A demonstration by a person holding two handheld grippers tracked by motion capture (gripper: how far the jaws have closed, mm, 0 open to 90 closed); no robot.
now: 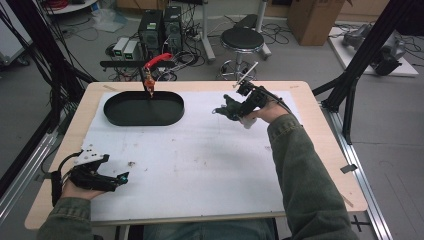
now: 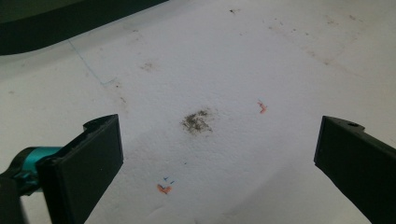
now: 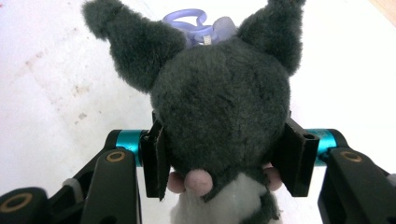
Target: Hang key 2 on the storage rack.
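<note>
High view: the left gripper (image 1: 122, 178) rested near the table's (image 1: 320, 135) front-left corner; the right gripper (image 1: 223, 110) held a dark plush toy (image 1: 231, 107) above the white sheet (image 1: 200, 165), right of the black tray (image 1: 143, 108).

Left gripper view: jaws stood wide apart over the sheet.

Right gripper view: jaws were clamped on the toy's body.

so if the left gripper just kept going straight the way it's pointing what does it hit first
Probably nothing but the white sheet. The left gripper is open and tilted down at the sheet, with only a dark smudge between its jaws. The black oval tray lies farther off and to one side, apparently off that line.
</note>
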